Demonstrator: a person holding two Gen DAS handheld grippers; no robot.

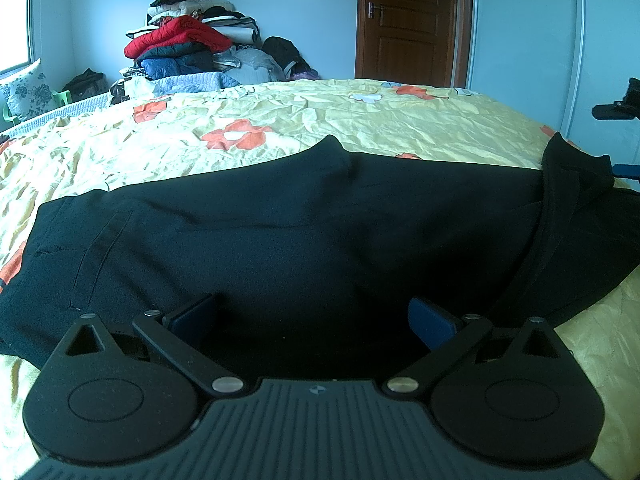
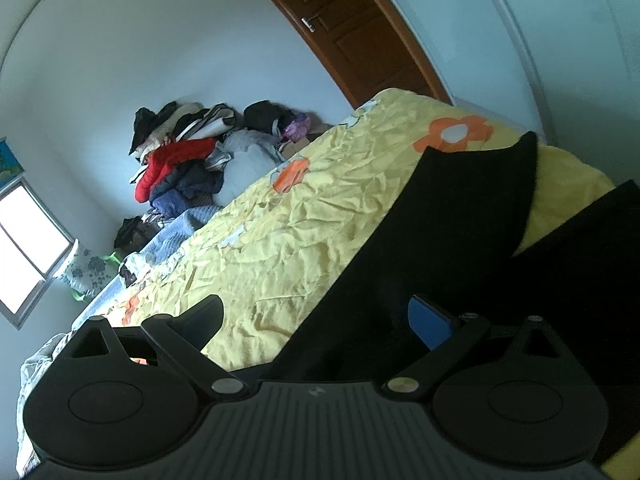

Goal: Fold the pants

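Observation:
Black pants (image 1: 280,224) lie spread across the yellow flowered bedsheet (image 1: 280,120); a fold of the fabric rises at the right (image 1: 568,184). My left gripper (image 1: 312,320) is open, low over the near edge of the pants, its blue pads apart and empty. In the right wrist view the same black pants (image 2: 440,232) run along the bed, with a second dark part at the far right (image 2: 592,280). My right gripper (image 2: 316,320) is open and tilted, its jaws spread above the pants' edge where it meets the sheet (image 2: 300,220).
A pile of clothes and bedding (image 1: 188,44) is heaped at the far side of the bed. A brown door (image 1: 408,20) stands behind it, a wardrobe (image 1: 528,40) at the right, a window (image 2: 28,248) at the left. A black device (image 1: 620,104) sits at the right edge.

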